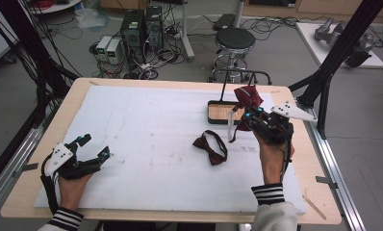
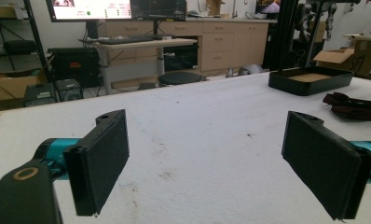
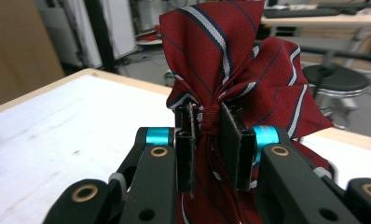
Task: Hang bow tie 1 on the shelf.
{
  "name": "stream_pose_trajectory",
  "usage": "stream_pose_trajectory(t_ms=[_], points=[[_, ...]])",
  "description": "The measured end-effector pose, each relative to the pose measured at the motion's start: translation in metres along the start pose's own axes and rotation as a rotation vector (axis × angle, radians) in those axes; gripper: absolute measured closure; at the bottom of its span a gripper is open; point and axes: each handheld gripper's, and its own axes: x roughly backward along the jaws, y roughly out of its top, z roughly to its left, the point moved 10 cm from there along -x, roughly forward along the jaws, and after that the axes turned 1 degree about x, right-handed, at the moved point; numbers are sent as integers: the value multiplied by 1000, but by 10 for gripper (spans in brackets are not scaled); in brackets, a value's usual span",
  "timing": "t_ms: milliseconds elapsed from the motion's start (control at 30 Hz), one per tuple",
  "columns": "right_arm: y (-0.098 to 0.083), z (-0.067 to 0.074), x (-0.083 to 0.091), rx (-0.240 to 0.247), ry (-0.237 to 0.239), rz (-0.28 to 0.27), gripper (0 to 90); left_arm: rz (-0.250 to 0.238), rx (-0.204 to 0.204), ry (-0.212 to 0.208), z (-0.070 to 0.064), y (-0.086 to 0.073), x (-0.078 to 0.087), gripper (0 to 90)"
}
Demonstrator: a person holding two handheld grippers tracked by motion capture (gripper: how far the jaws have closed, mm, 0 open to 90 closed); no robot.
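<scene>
My right gripper is shut on the knot of a red striped bow tie, held in the air beside a black tray with a wooden floor. In the right gripper view the red striped bow tie fans out above the pads, which pinch its middle. A second, dark bow tie with a strap lies flat on the white mat near the centre. My left gripper rests at the left of the mat, jaws wide open and empty. The left gripper view shows the dark bow tie and the black tray far right.
The black tray carries a tall wire handle. A black frame post stands off the table's right edge. A stool and computers sit on the floor beyond the far edge. A wooden stick lies near the front right corner.
</scene>
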Motion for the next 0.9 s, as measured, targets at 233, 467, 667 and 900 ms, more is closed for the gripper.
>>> stream_pose_trajectory(t_ms=[233,467,667,900], points=[[11,-24,1,3,-65,-24,768,-1,1,0,0,0,0,152],[18,-45,-4,6,-108,-26,768,-2,0,1,0,0,0,152],[22,-65,-12,-3,-141,-19,768,0,-1,2,0,0,0,152],[30,-87,-25,5,-171,0,768,-2,-1,1,0,0,0,152]])
